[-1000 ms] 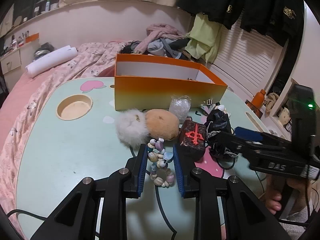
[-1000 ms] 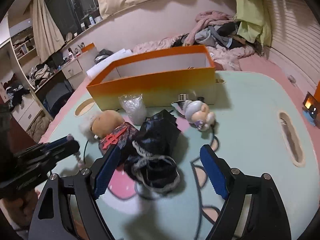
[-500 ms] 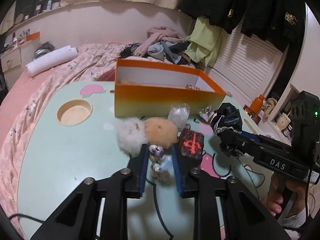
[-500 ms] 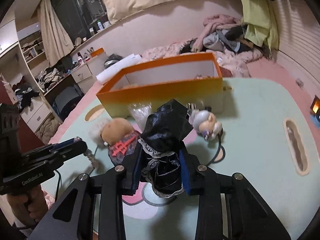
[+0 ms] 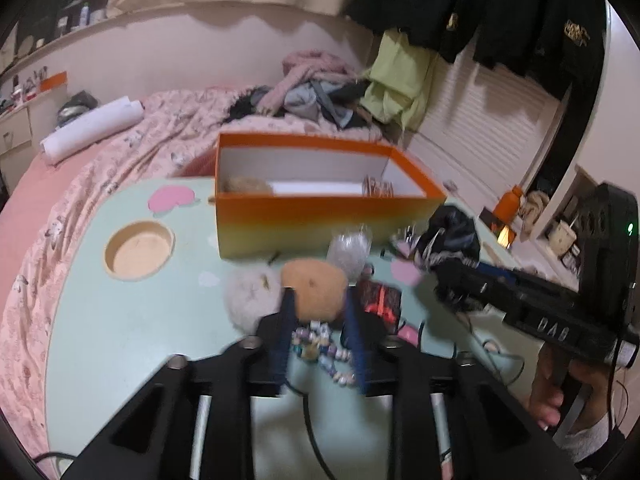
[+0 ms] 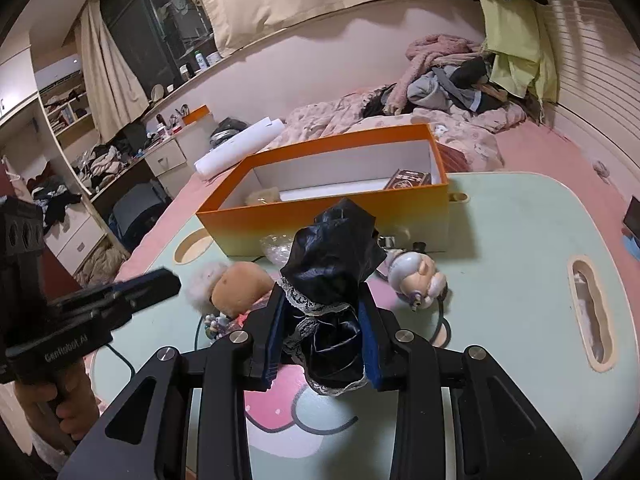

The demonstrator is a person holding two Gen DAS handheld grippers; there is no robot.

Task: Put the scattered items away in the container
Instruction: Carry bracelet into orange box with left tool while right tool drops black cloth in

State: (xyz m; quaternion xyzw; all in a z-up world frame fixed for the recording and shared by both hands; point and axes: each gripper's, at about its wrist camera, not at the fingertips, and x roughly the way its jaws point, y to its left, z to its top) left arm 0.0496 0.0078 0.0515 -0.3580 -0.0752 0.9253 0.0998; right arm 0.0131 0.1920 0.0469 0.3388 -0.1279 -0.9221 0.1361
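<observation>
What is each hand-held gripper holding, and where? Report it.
Right hand-held gripper: shut on the black satin pouch, pinched at its lace-trimmed lower half. Left hand-held gripper: jaws opening, bead bracelet between them; a firm hold cannot be told.

One orange box (image 6: 328,216), two plush toys (image 6: 240,286)

- The box (image 6: 328,216) stands at the far side of the surface (image 6: 520,280), with the bed (image 6: 520,148) behind it.
- In front of the box lie a plastic bag (image 5: 349,246), two plush balls (image 5: 314,292) side by side, and a figurine (image 6: 420,276) to the right.
- The bead bracelet (image 5: 320,346) lies nearest, between the left gripper's fingers (image 5: 285,332).
- A small packet (image 6: 408,179) sits in the box's right end.
</observation>
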